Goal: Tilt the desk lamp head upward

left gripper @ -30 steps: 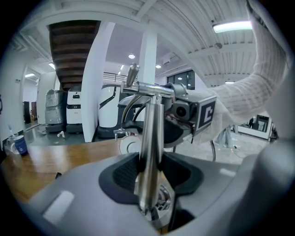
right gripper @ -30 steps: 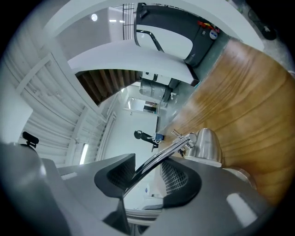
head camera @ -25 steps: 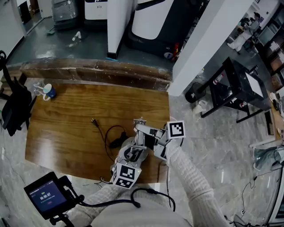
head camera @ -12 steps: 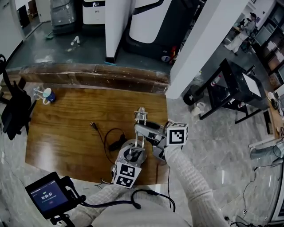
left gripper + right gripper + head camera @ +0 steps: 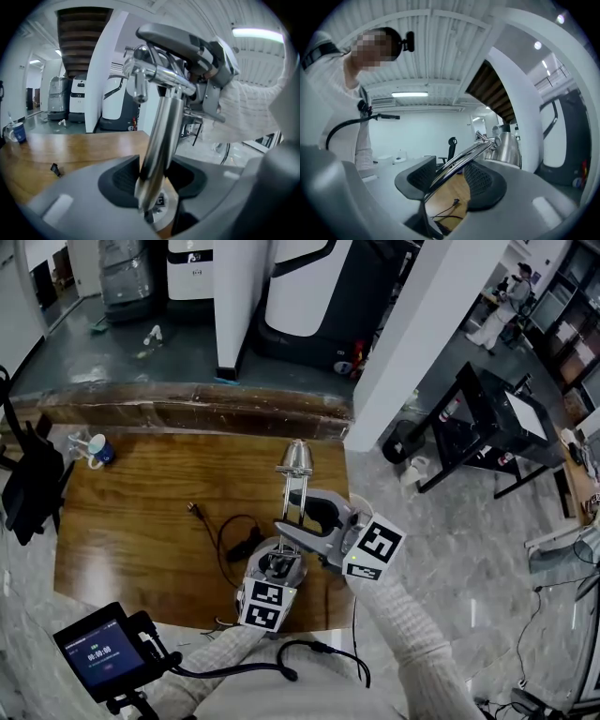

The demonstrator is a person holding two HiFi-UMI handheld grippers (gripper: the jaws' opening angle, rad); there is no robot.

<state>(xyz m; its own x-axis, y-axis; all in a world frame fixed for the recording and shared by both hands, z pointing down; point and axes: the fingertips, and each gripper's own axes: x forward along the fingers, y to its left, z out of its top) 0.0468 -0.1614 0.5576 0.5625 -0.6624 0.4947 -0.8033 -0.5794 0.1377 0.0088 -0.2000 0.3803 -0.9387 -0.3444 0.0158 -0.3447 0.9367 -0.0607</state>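
Starting at the far left, you had a blue cup [image 5: 103, 452] near the back corner of the wooden worktop [image 5: 131, 521]. A black cord [image 5: 225, 538] with its plug [image 5: 193, 508] was looped across the middle of the wood. Next over, your left claw [image 5: 279, 564] was down low by the near edge. Its pads were closed against both sides of the lower post [image 5: 159, 140] of the desk lamp [image 5: 298, 486], just above the round base [image 5: 161, 202]. That chrome post rose steeply out of the grip. From its top joint the upper arm [image 5: 461, 161] ran onward. The lamp head [image 5: 297, 459], a small chrome shade, sat at the far end of it, over the back right part of the worktop. Your right claw [image 5: 315, 512] straddled that upper arm a little short of the head. Its jaws were opening with the arm between them. The arm lay along one pad, and a sliver of wood showed past the other. Beyond the right edge of the worktop lay the pale stone floor [image 5: 450, 549].
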